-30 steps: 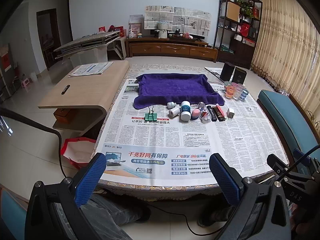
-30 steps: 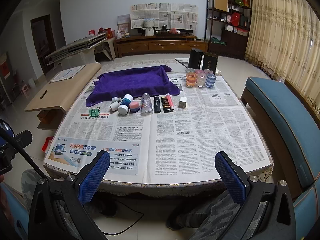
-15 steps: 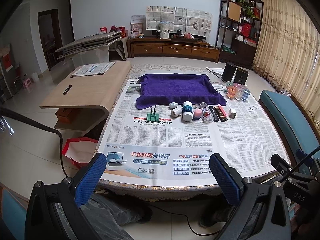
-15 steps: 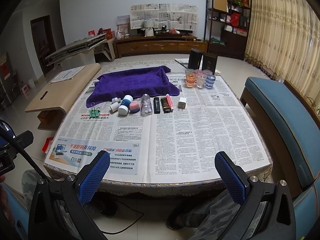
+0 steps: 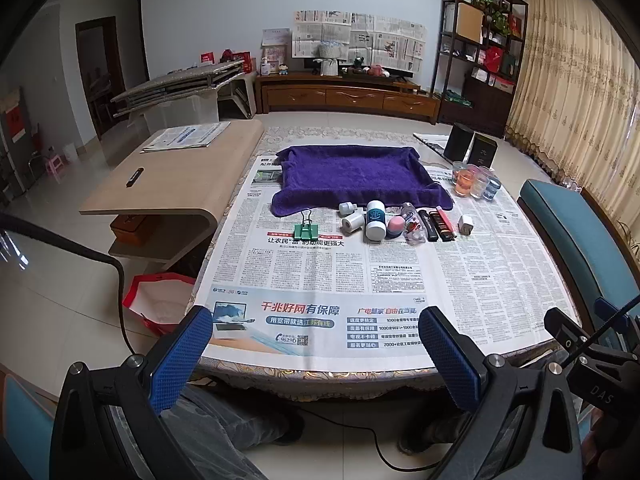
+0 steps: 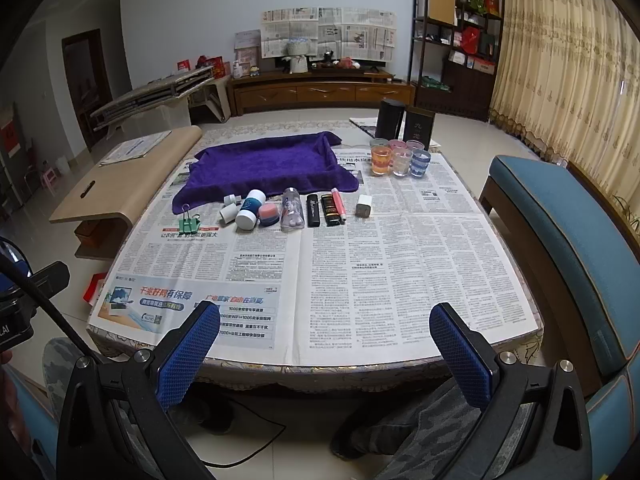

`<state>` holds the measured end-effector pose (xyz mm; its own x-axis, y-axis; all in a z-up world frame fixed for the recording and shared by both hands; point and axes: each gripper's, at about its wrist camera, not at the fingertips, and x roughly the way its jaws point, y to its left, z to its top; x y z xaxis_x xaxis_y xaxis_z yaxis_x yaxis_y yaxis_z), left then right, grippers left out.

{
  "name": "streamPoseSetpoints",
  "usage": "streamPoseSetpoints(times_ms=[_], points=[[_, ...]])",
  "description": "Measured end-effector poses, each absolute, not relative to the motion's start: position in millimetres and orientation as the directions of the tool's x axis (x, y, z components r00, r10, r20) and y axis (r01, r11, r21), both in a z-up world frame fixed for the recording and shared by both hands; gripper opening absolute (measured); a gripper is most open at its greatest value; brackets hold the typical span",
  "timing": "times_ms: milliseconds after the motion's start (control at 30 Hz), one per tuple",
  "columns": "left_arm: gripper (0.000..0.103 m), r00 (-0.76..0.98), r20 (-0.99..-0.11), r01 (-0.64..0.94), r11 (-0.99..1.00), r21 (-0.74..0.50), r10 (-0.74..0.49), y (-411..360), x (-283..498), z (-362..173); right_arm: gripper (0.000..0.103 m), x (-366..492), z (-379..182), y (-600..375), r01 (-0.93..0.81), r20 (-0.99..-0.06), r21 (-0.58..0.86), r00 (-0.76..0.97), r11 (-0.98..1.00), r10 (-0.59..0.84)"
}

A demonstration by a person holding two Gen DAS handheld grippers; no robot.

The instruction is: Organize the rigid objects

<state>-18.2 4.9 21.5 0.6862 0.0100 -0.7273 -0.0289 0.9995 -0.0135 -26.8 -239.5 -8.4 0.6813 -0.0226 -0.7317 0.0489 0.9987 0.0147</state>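
Left gripper (image 5: 314, 354): jaws wide apart, nothing between them, touching nothing. It hangs off the near edge of the table (image 5: 320, 376), pointing level across it. Blue pads (image 5: 182, 356) frame the bottom strip of the newspaper (image 5: 320, 272).

Right gripper (image 6: 324, 354): same pose, jaws spread wide, empty, no contact. It sits off the near table edge, to the right of the left one. Part of the left rig (image 6: 24, 300) shows at the left edge of the right wrist view; part of the right rig (image 5: 580, 352) shows low right in the left wrist view.

Both are held low, near lap height; the person's legs (image 6: 400, 428) show below the fingers, under the table edge.

Task items: one row well ahead of both grippers, across the newspaper, on the near side of a purple towel (image 5: 356, 178). Left to right:
- green binder clip (image 5: 306, 230), set a bit apart on the left
- two small white caps (image 5: 352, 216)
- white bottle with blue label (image 5: 375, 220), lying down
- pink-and-blue round piece (image 5: 395, 227)
- clear bottle (image 5: 412, 226), lying down
- black bar (image 5: 427, 224), dark lighter (image 5: 440, 224), pink tube (image 5: 447, 220), close side by side
- white charger block (image 5: 465, 224) at the right end

Further ahead and right: a cluster of small coloured glasses (image 6: 400, 158), two dark boxes (image 6: 404, 126) just behind them. Blue bench (image 6: 560, 232) to the right of the table.
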Motion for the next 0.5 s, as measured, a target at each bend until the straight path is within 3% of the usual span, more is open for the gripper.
streamPoseSetpoints(times_ms=[500], points=[[0.103,0.671,-0.742,-0.038,0.999,-0.005,0.022,1.5,-4.3,12.9,0.103,-15.0,-15.3,-249.8,0.055,-0.744,0.019,0.668,0.998,-0.023]])
